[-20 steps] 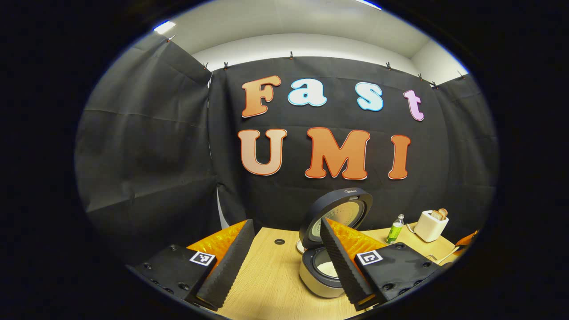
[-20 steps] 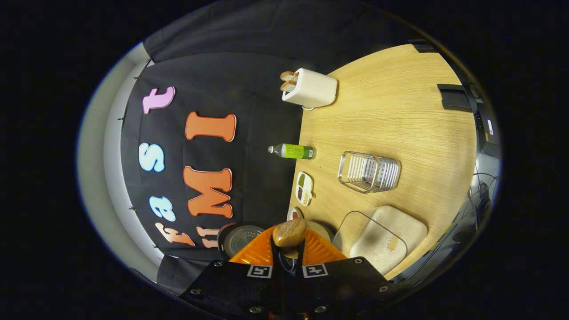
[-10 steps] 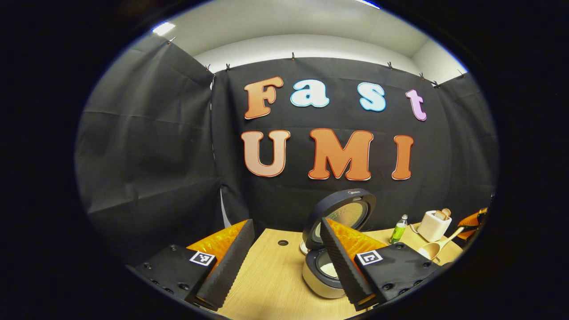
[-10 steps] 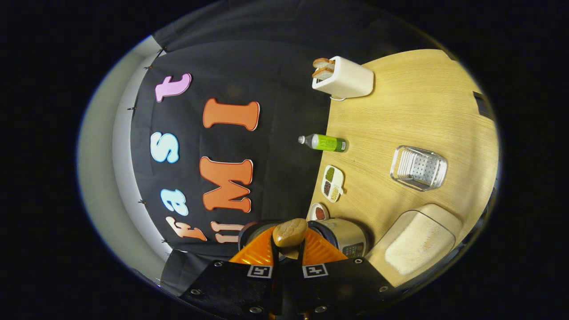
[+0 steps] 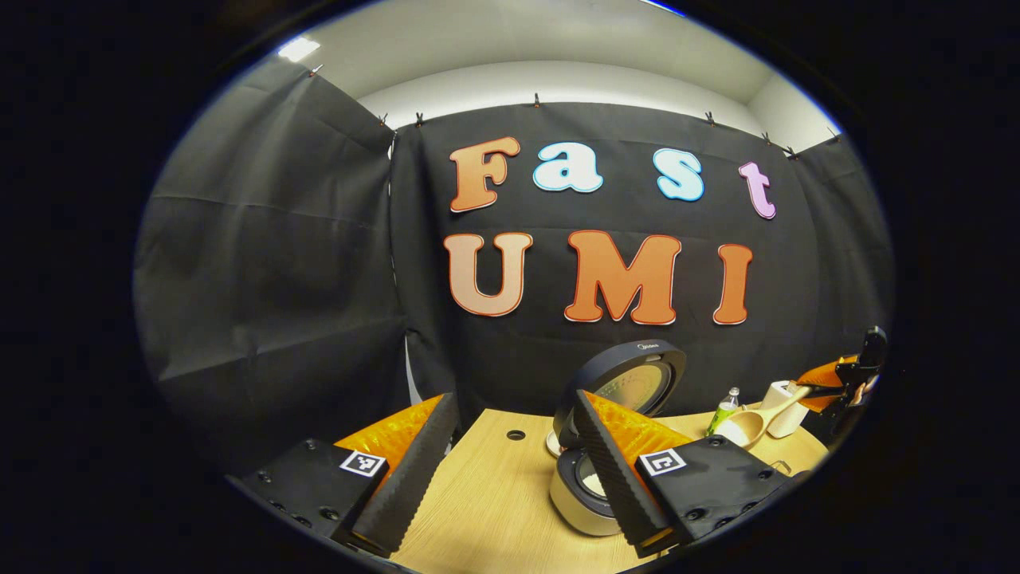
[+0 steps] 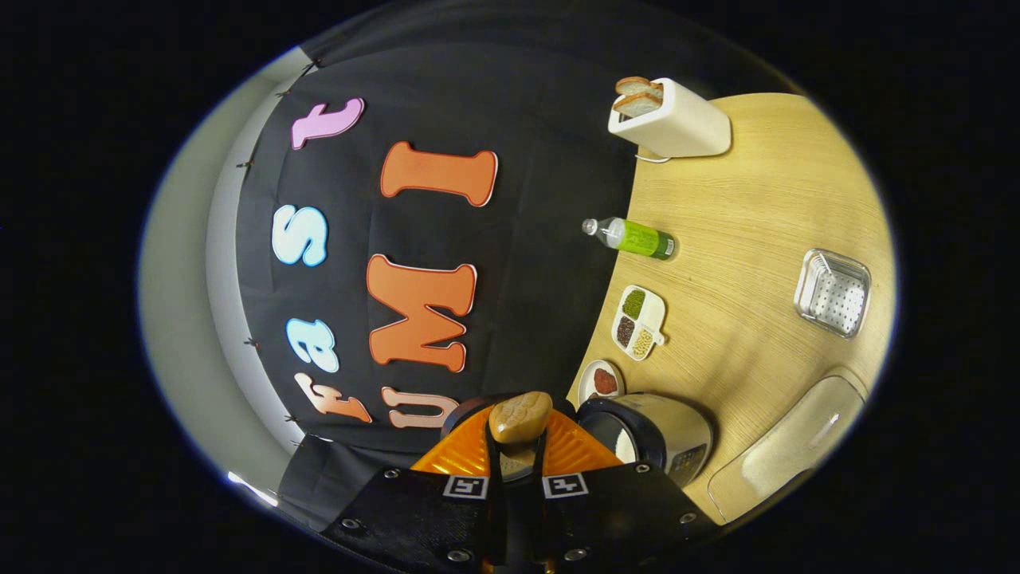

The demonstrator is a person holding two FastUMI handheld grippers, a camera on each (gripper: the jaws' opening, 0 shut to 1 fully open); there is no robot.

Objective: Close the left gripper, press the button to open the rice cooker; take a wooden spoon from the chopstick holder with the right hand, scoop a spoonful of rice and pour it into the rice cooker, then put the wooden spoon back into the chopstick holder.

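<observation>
Your right gripper [image 6: 516,462] clamps the pale wooden spoon [image 6: 519,416], carrying it toward the round silver rice cooker [image 6: 649,434].

Lid open at 4 o'clock; left gripper [image 5: 510,470] gapes empty. Pouring and returning the spoon to the perforated metal chopstick holder [image 6: 833,292] remain.

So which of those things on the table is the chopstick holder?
Start in the right gripper view at the white toaster by the black wall and cross the wooden table away from the wall. The chopstick holder is the shiny perforated metal basket standing alone; nothing near it is metal.

rice cooker [image 5: 594,486] lid up, wooden spoon [image 5: 749,426] level
</observation>
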